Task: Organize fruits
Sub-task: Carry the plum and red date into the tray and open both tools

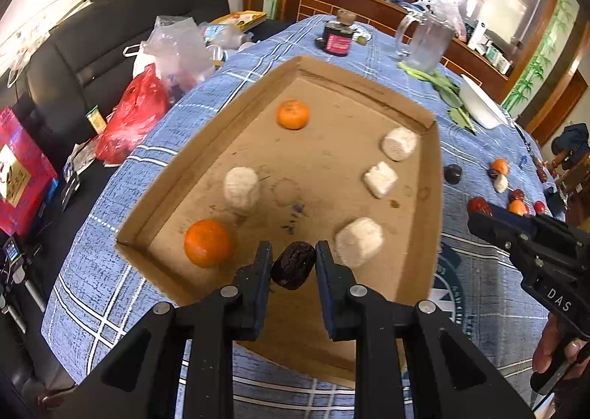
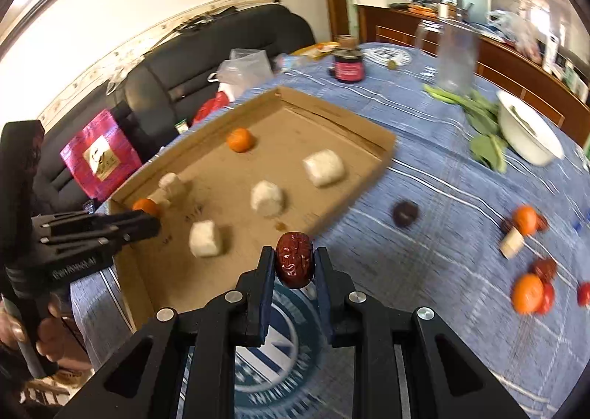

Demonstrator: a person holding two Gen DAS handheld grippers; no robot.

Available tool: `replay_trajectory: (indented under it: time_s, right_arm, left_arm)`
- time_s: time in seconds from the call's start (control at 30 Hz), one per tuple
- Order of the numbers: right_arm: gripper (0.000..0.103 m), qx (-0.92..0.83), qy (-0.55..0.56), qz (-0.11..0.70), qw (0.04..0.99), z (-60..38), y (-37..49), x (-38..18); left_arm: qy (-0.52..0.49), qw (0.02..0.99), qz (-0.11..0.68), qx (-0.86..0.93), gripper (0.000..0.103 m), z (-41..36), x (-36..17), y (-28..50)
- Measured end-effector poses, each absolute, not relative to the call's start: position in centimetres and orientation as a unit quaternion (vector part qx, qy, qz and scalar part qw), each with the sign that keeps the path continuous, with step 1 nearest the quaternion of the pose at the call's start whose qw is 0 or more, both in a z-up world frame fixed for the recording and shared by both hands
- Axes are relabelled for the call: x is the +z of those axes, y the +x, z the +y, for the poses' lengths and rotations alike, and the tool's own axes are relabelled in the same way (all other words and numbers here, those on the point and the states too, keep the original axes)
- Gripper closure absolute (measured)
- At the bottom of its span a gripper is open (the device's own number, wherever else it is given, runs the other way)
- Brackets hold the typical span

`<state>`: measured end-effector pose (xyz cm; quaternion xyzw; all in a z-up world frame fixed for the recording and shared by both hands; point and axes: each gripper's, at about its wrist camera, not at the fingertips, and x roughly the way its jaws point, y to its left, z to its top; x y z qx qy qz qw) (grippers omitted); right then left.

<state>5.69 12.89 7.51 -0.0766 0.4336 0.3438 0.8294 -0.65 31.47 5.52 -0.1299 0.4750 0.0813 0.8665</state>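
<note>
- Cardboard tray (image 1: 368,72): two oranges, four white pieces inside.
- Left gripper (image 1: 294,262), over tray: clamps dark date (image 1: 294,265).
- Right gripper (image 2: 294,264), beside tray: clamps red date (image 2: 294,259).
- Loose fruit (image 2: 528,292) beyond tray remains.

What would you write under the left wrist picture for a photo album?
Left claw carries a dark dried date over a cardboard tray holding two oranges and white pieces.
</note>
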Motion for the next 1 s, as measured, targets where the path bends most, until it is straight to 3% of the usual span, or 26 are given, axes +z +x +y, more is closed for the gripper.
replay_trajectory:
  time_s: [1.0]
  right_arm:
    - [0.079, 0.369, -0.157, 0.453, 0.796, 20.3, 7.4, 3.3]
  left_arm:
    - [-0.109, 0.857, 0.494, 0.096, 0.08, 32.0, 2.8, 1.8]
